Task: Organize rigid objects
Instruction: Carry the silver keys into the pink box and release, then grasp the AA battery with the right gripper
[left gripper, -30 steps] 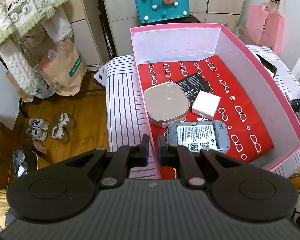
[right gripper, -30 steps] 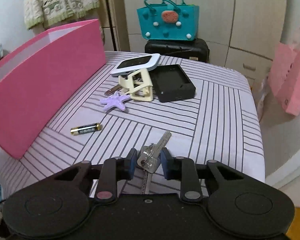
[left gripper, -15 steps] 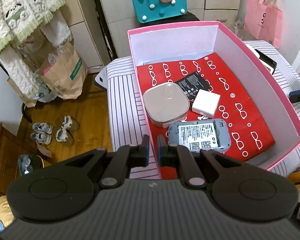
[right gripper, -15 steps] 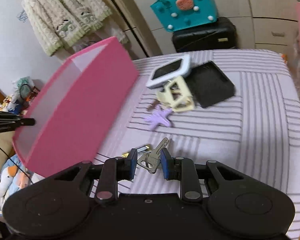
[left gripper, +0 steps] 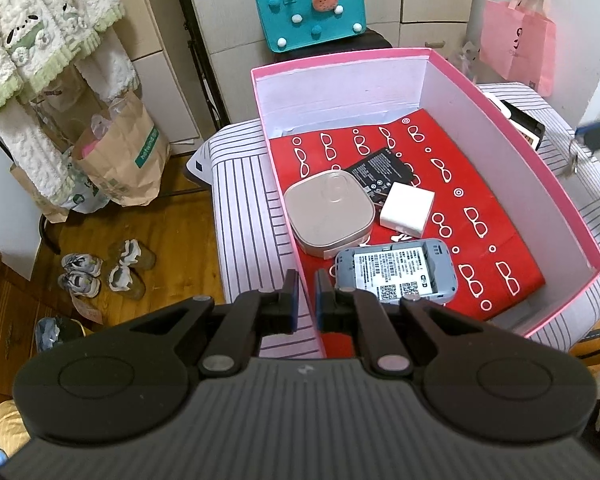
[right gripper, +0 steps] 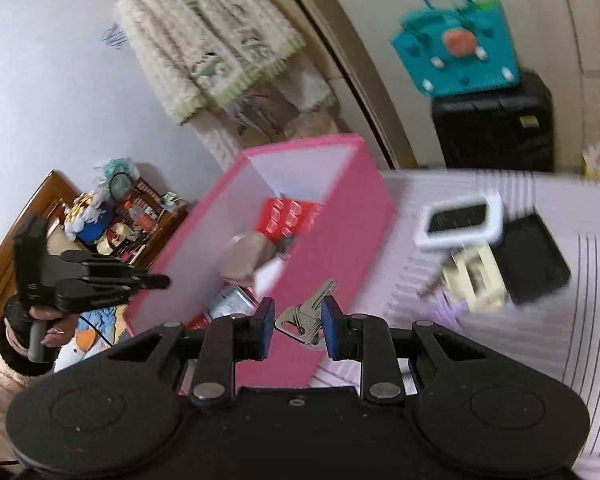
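A pink box (left gripper: pixel 516 140) lined with red paper stands on the striped table (left gripper: pixel 244 216). It holds a beige rounded case (left gripper: pixel 328 212), a white block (left gripper: pixel 406 210), a black battery (left gripper: pixel 380 168) and a grey router (left gripper: pixel 396 272). My left gripper (left gripper: pixel 305 300) is shut on the box's near left wall; the right wrist view shows this gripper (right gripper: pixel 156 281) in a hand. My right gripper (right gripper: pixel 298 320) is shut on a bunch of keys (right gripper: pixel 306 320), raised off the table beside the box's (right gripper: pixel 332 248) outer wall. The left wrist view shows it (left gripper: pixel 598 134) blurred beyond the box's right wall.
On the table right of the box lie a white-framed device (right gripper: pixel 460 220), a black tray (right gripper: pixel 532 256) and a cream frame piece (right gripper: pixel 476 276). Behind are a teal bag (left gripper: pixel 312 4) on a black case (right gripper: pixel 492 124) and a pink bag (left gripper: pixel 516 40). Paper bags (left gripper: pixel 120 156) and shoes (left gripper: pixel 104 272) sit on the floor.
My right gripper has lifted the keys off the table and swung left toward the pink box, so its inside now shows. The left gripper has stayed on the box wall.
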Tool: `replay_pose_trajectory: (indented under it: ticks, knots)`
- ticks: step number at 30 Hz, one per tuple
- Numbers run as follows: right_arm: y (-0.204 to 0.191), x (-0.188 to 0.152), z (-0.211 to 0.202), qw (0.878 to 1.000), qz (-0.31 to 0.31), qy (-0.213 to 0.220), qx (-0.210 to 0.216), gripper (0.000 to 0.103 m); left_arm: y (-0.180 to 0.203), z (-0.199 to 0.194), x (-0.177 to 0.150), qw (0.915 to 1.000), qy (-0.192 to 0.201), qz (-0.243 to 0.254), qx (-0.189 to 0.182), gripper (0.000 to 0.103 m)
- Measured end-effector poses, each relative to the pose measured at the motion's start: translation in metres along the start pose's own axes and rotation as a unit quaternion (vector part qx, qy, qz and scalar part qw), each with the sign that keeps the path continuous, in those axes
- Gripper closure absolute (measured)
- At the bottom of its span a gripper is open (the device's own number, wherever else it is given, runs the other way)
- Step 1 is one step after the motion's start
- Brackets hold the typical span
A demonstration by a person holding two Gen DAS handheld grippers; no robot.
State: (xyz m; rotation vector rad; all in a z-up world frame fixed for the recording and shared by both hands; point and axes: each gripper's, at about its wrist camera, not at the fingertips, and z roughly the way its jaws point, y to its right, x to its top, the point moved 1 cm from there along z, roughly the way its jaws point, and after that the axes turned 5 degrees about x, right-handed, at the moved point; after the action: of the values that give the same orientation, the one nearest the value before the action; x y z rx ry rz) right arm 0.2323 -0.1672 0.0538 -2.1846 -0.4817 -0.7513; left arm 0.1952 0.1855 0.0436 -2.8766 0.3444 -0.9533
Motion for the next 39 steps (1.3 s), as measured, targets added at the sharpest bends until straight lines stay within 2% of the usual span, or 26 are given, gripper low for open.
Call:
replay_pose_trajectory:
  ticks: [6, 9, 20, 26, 29, 33, 35, 37, 39]
  knots:
    - [-0.038, 0.029, -0.001, 0.998, -0.052, 0.012, 0.016, 0.074, 0.002, 0.000, -0.001, 1.0000, 0.004, 0.008, 0.003, 0.096]
    - [-0.052, 0.035, 0.012, 0.997, -0.070, -0.002, 0.023, 0.074, 0.001, 0.000, 0.000, 1.0000, 0.003, 0.008, 0.001, 0.096]
    - [-0.060, 0.029, 0.091, 0.993, -0.095, -0.071, 0.029, 0.074, -0.001, -0.001, -0.003, 0.9999, 0.012, 0.005, -0.007, 0.096]
    - [-0.050, 0.013, 0.121, 0.988, -0.109, -0.111, -0.011, 0.075, -0.002, -0.002, -0.005, 0.9998, 0.016, 0.005, -0.009, 0.095]
    - [-0.055, 0.006, 0.112, 0.984, -0.144, -0.101, -0.044, 0.074, 0.000, -0.002, -0.006, 0.9997, 0.021, 0.008, -0.009, 0.095]
    - [-0.065, 0.006, 0.093, 0.978, -0.178, -0.087, -0.062, 0.073, -0.002, -0.002, -0.005, 0.9997, 0.019, 0.003, -0.014, 0.095]
    - [-0.063, 0.009, 0.081, 0.982, -0.162, -0.065, -0.070, 0.072, -0.002, -0.002, -0.006, 0.9997, 0.021, 0.003, -0.012, 0.095]
    - [-0.058, 0.013, 0.060, 0.986, -0.140, -0.018, -0.089, 0.072, -0.002, -0.002, -0.007, 0.9997, 0.023, 0.000, -0.013, 0.095]
    - [-0.053, 0.015, 0.039, 0.986, -0.136, 0.010, -0.100, 0.072, -0.004, -0.002, -0.007, 0.9996, 0.024, -0.005, -0.015, 0.095]
